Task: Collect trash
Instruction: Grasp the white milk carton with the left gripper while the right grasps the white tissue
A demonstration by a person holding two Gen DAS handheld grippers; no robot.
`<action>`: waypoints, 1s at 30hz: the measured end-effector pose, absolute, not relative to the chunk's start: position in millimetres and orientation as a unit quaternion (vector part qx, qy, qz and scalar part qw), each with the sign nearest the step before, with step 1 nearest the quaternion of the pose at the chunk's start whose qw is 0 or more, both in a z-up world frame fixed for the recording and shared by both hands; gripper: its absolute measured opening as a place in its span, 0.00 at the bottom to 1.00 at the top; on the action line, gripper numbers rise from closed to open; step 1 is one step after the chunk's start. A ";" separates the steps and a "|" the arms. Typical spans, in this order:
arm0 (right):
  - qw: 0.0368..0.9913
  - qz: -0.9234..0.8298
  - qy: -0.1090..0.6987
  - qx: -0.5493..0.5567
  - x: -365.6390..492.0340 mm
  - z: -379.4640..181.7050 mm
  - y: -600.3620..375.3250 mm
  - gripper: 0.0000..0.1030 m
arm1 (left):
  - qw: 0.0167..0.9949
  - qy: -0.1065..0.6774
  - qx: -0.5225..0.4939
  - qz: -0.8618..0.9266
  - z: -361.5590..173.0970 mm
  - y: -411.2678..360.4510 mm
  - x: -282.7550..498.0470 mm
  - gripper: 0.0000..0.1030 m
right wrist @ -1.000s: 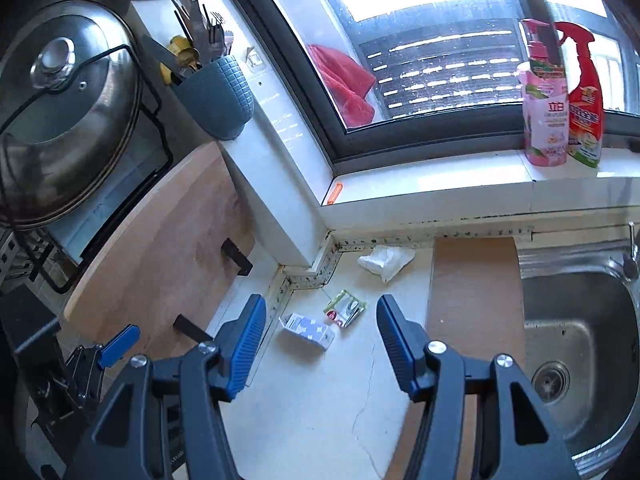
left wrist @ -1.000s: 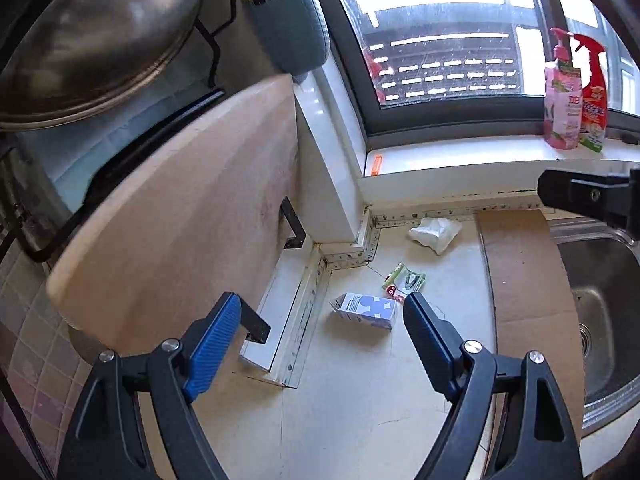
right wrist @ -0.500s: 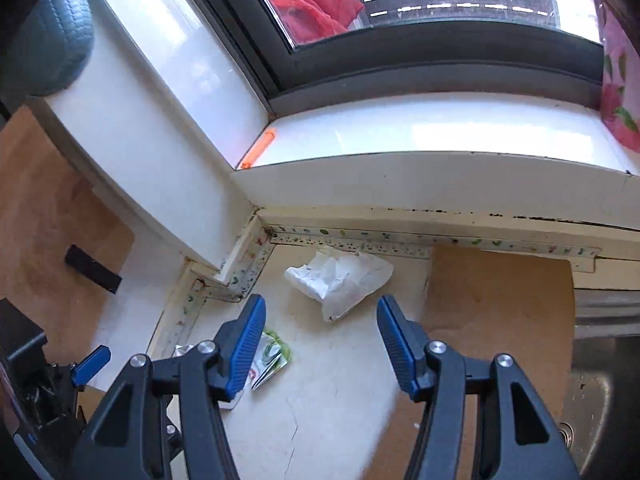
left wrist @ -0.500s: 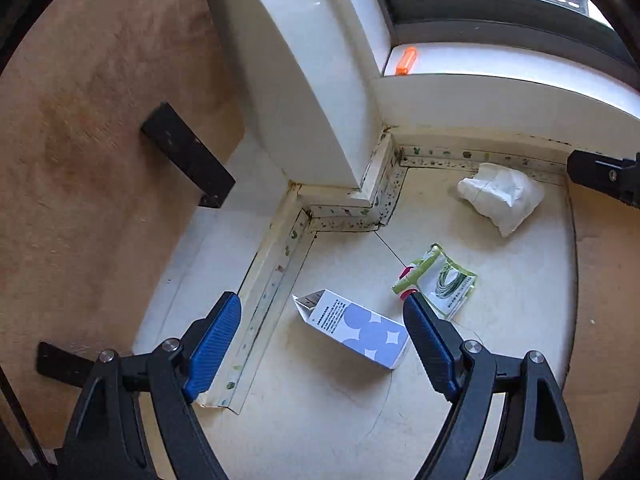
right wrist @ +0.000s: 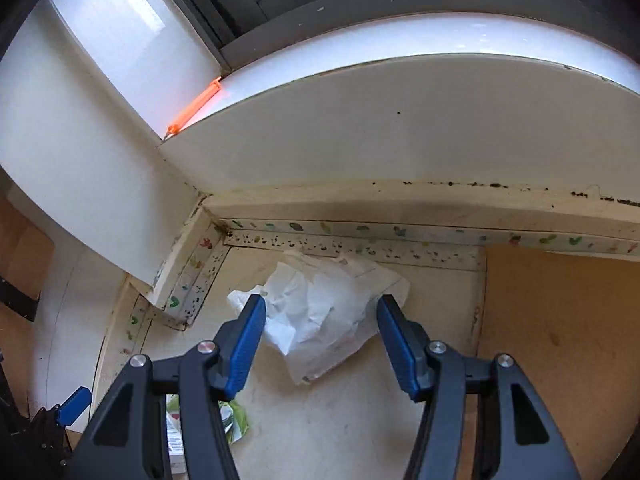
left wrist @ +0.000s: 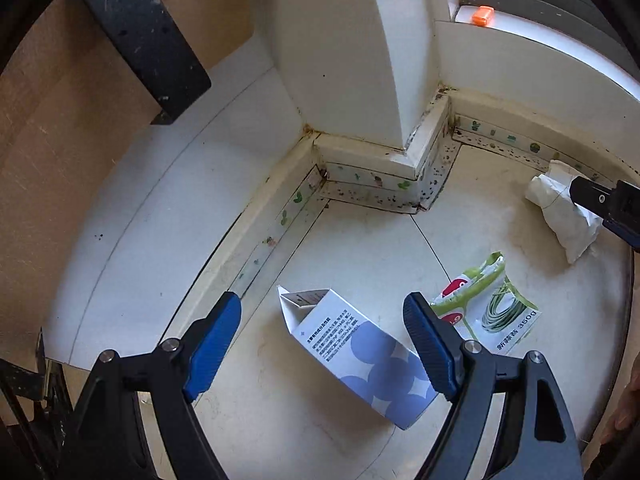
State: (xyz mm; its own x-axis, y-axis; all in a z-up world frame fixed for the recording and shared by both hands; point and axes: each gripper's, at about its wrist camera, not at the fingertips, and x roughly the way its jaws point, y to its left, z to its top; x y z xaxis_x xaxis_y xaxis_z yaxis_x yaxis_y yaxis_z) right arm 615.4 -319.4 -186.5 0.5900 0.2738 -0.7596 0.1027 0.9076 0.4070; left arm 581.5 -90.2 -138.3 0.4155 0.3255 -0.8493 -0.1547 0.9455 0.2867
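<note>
Left fingers: the left gripper [left wrist: 322,340] has its blue pads [left wrist: 214,346] spread wide and grips nothing; the small carton [left wrist: 360,354] lies on its side between them, its far end close under the right-hand pad, and I cannot tell whether that pad touches it.
Right fingers: the right gripper [right wrist: 320,332] is likewise parted and empty, its pads [right wrist: 248,344] straddling the crumpled tissue [right wrist: 324,312] without pressing on it.
What has changed: a second ago both cameras looked across the whole corner, with window, pot lid and sink in view; now each has dropped in close over its own piece of rubbish, and neither pair of jaws has changed its spread on the way.
Carton: white with blue circles, flaps open, lying flat on the countertop [left wrist: 360,248] near the stepped wall corner.
Tissue: lies against the patterned strip at the foot of the wall, beside the brown board [right wrist: 560,320].
Third piece: a green snack wrapper [left wrist: 486,312] lies just beside the carton, between the two targets, claimed by neither gripper.
Meaning for the task: nothing is collected yet; both approaches look nearly finished, so closing on carton and tissue seems the next step.
Risk: the carton lies slantwise to the left jaws and may skid or fold as they close.
</note>
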 end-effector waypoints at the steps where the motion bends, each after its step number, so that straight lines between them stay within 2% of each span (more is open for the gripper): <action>1: 0.868 0.050 0.447 0.209 616.7 -188.3 -319.7 0.57 | 0.837 0.523 0.074 0.144 -140.3 -87.8 581.9 0.80; 12: 0.874 0.073 0.438 0.197 625.0 -197.4 -316.4 0.55 | 0.828 0.543 0.005 0.141 -159.1 -66.3 580.1 0.80; 15: 0.875 0.086 0.437 0.188 623.3 -195.2 -313.9 0.33 | 0.825 0.548 -0.020 0.136 -162.3 -58.1 576.5 0.80; 19: 0.872 0.101 0.438 0.195 619.2 -190.3 -313.9 0.20 | 0.817 0.559 -0.063 0.128 -168.7 -45.5 571.8 0.76; 26: 0.863 0.123 0.441 0.211 604.7 -187.9 -314.3 0.13 | 0.803 0.576 -0.092 0.122 -179.1 -34.2 558.4 0.73; 28: 0.859 0.129 0.442 0.223 599.0 -187.1 -317.0 0.13 | 0.803 0.577 -0.092 0.117 -178.3 -33.6 552.1 0.70; 29: 0.857 0.132 0.442 0.231 595.6 -186.1 -319.3 0.13 | 0.803 0.577 -0.091 0.114 -182.8 -29.6 553.6 0.61; 30: 0.855 0.133 0.441 0.237 593.1 -185.0 -321.1 0.12 | 0.803 0.579 -0.092 0.110 -183.2 -28.5 551.7 0.48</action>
State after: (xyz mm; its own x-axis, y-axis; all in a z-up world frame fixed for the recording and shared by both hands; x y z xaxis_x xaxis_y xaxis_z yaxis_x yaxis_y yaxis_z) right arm 593.1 -321.1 -185.0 0.5752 0.4370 -0.6915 -0.0194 0.8524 0.5225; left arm 551.7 -28.5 -183.2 0.3059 0.0691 -0.9495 -0.2830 0.9589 -0.0214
